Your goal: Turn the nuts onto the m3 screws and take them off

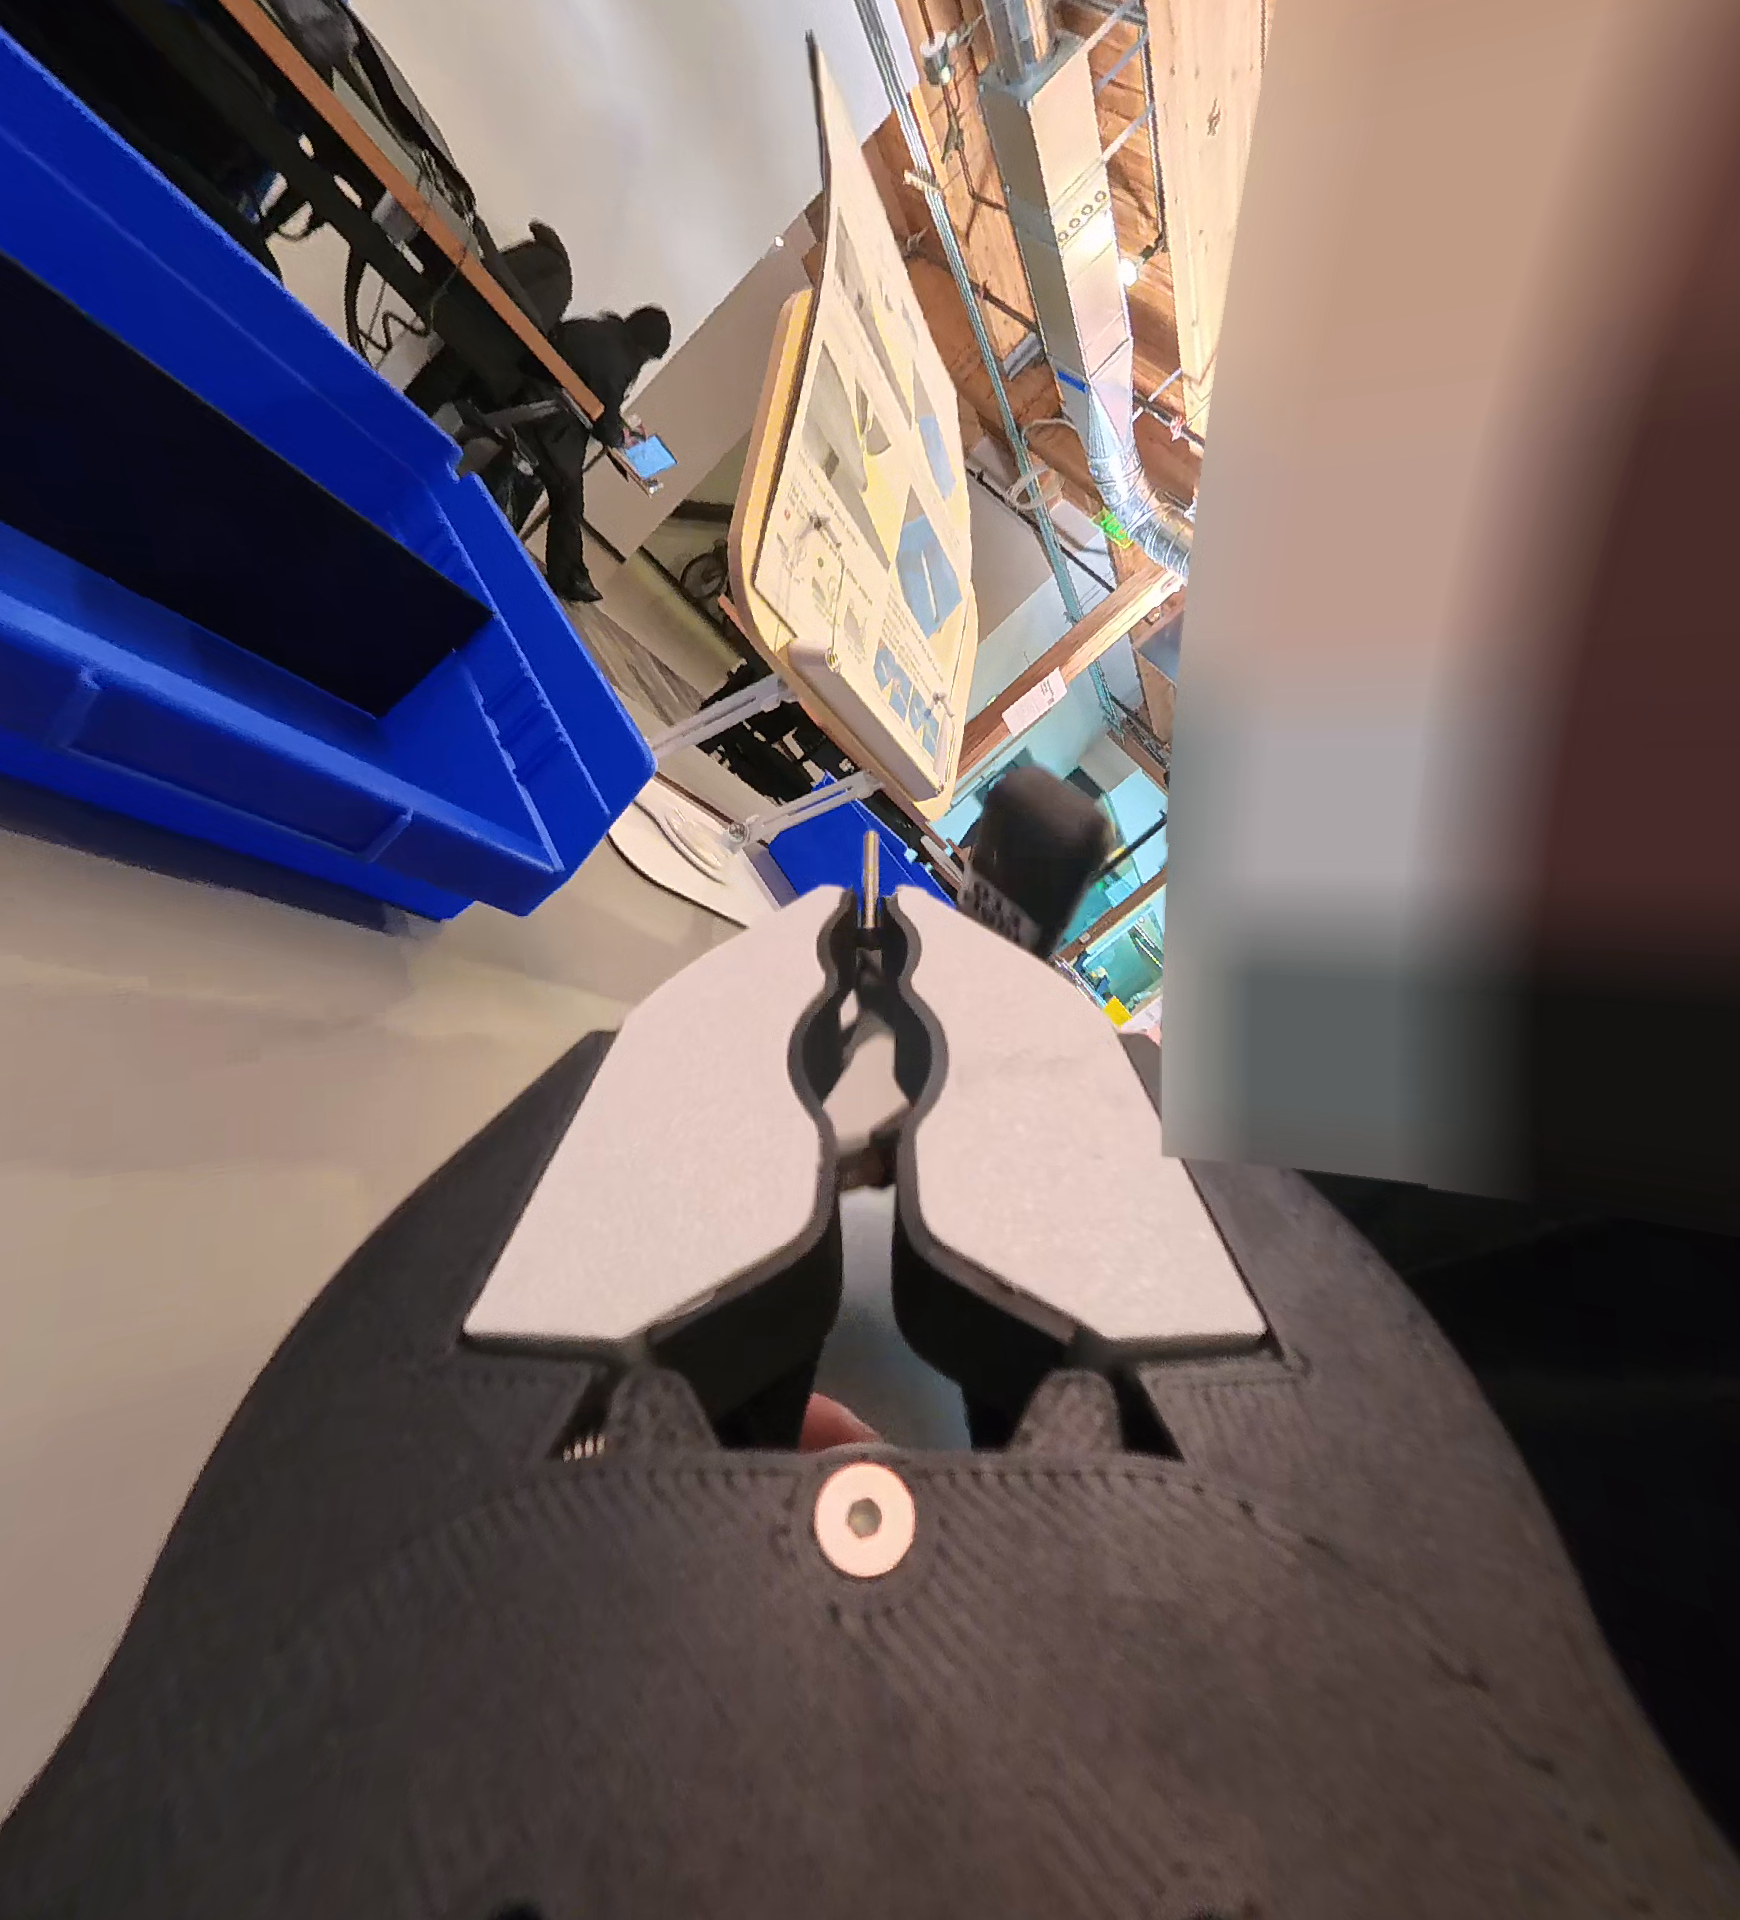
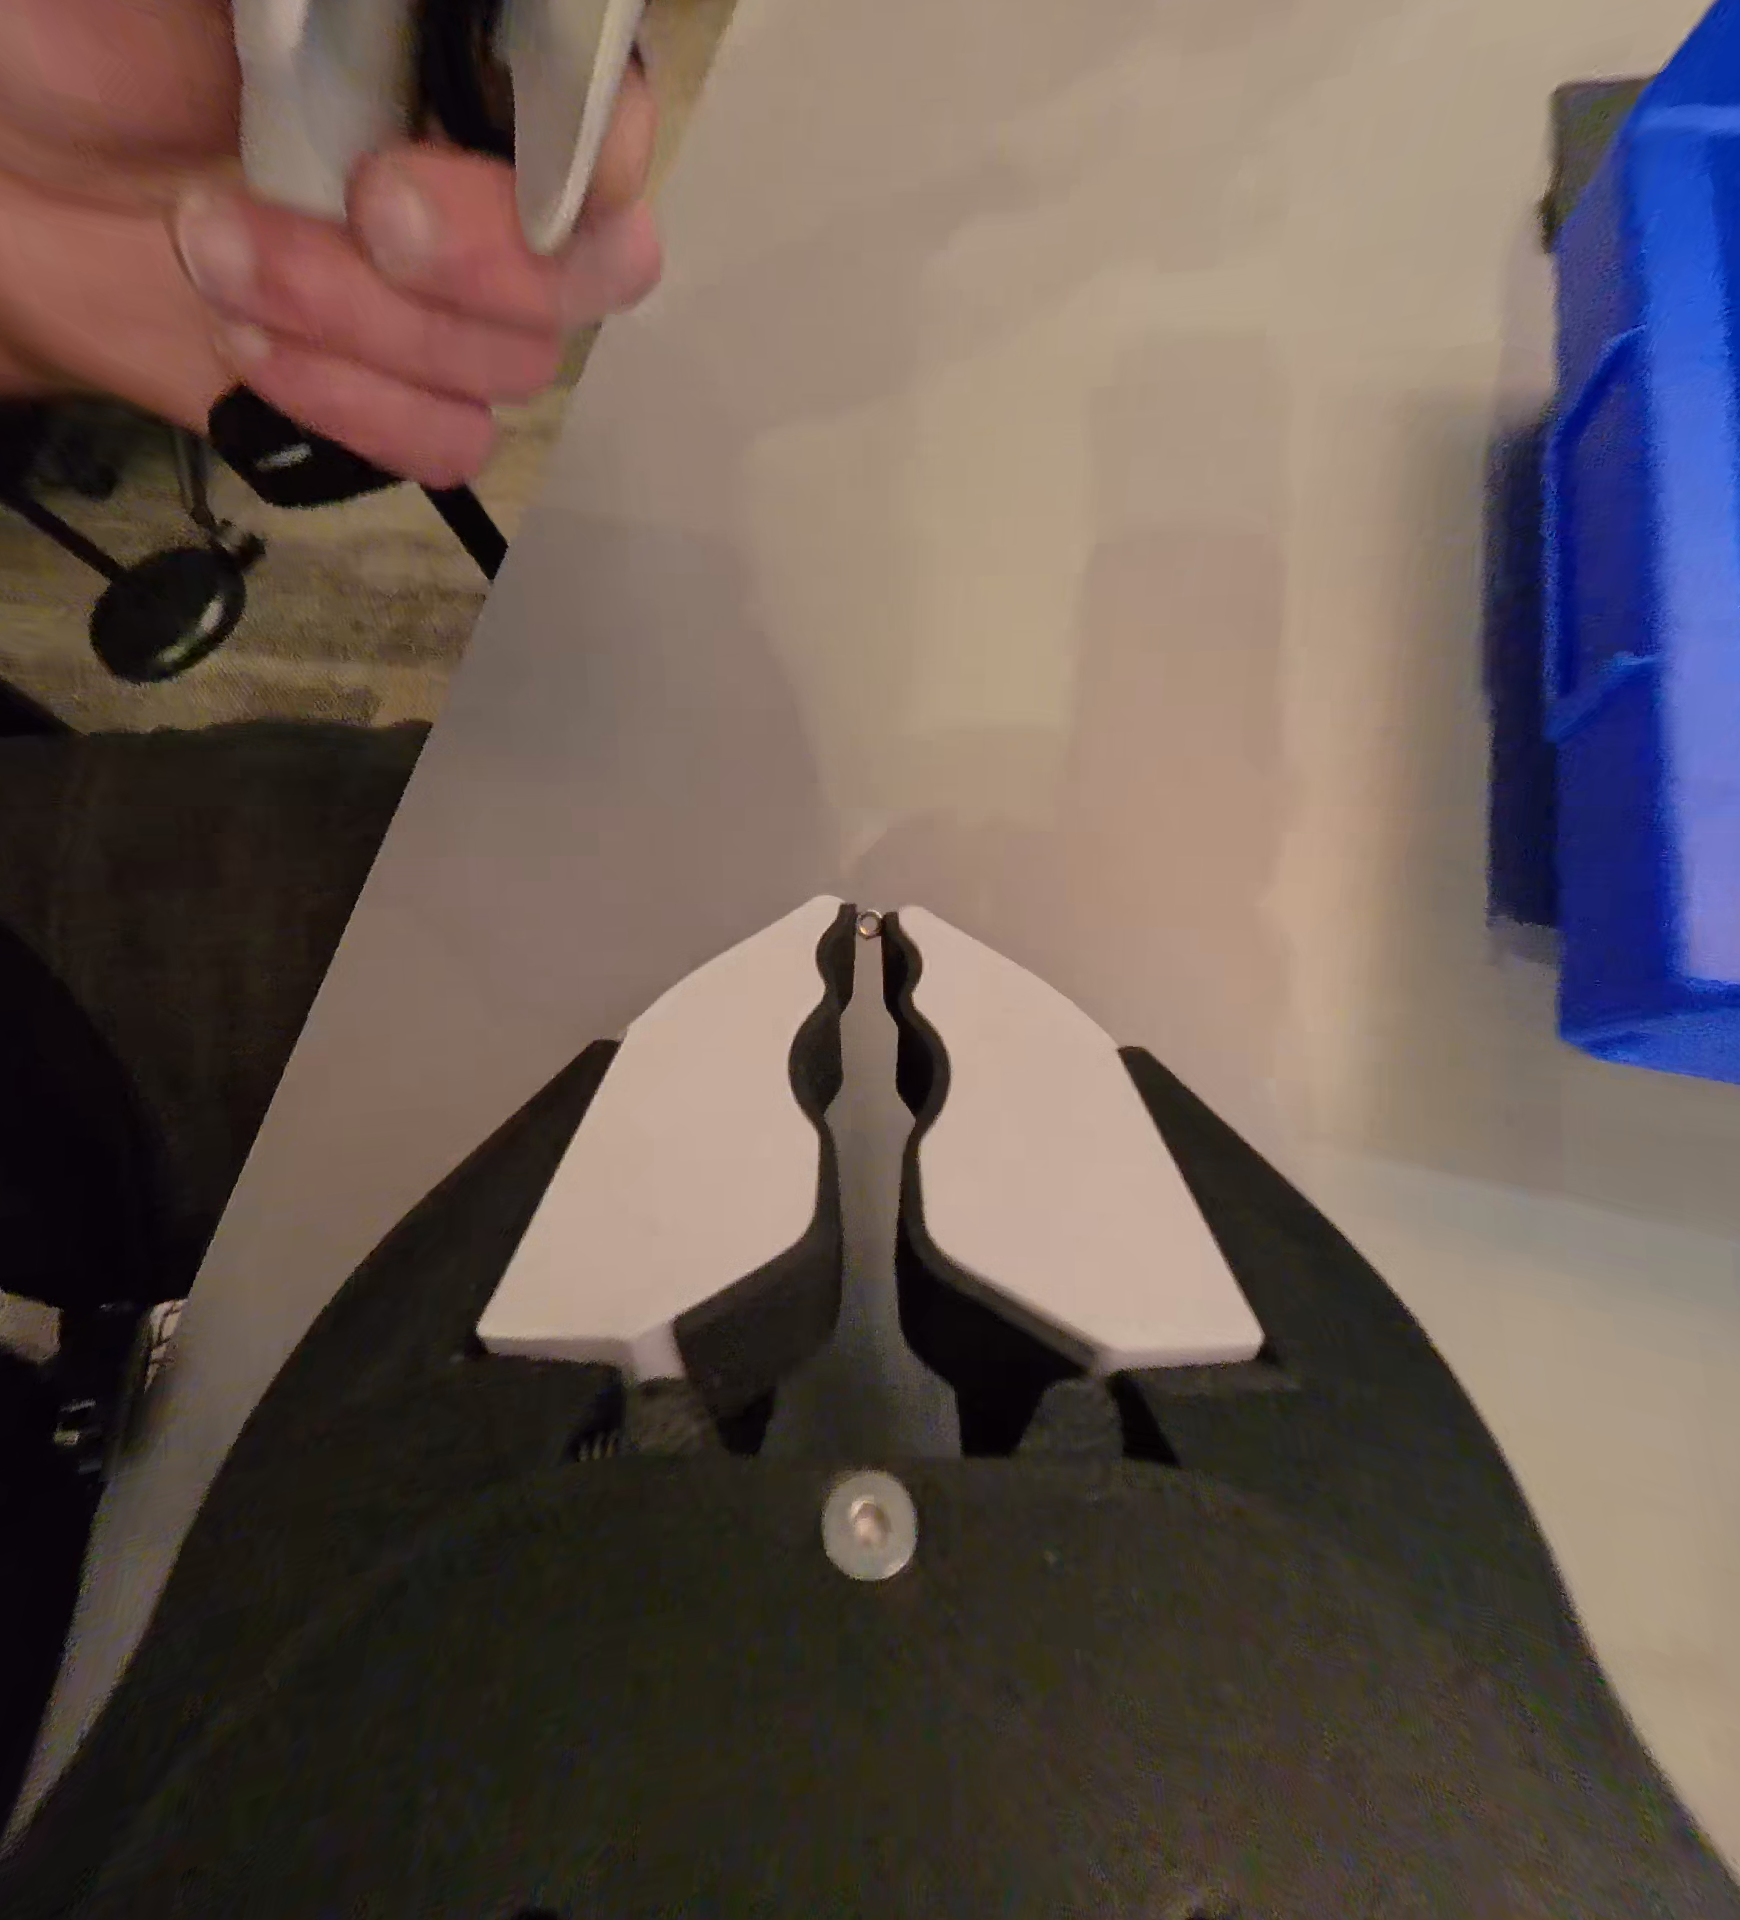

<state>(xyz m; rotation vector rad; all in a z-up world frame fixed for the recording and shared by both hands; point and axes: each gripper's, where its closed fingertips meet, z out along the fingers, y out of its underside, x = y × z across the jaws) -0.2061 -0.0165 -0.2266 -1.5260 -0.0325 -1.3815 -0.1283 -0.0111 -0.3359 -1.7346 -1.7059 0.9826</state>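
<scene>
Both tips are pinching tiny parts: I'm holding the screw point(image 1: 871, 873) in the left hand-held gripper point(image 1: 871, 914), the nut point(image 2: 869, 923) in the right hand-held gripper point(image 2: 869, 920); misalignment risks cross-threading or dropping either.

The white table point(image 2: 1105, 520) is lying open ahead of the right gripper point(image 2: 869, 920), offering free passage forward. A blue bin point(image 2: 1697, 582) is blocking the right side. A hand point(image 2: 253, 239) is occupying the upper left. In the left wrist view, stacked blue bins point(image 1: 253, 582) are closing off the left.
</scene>
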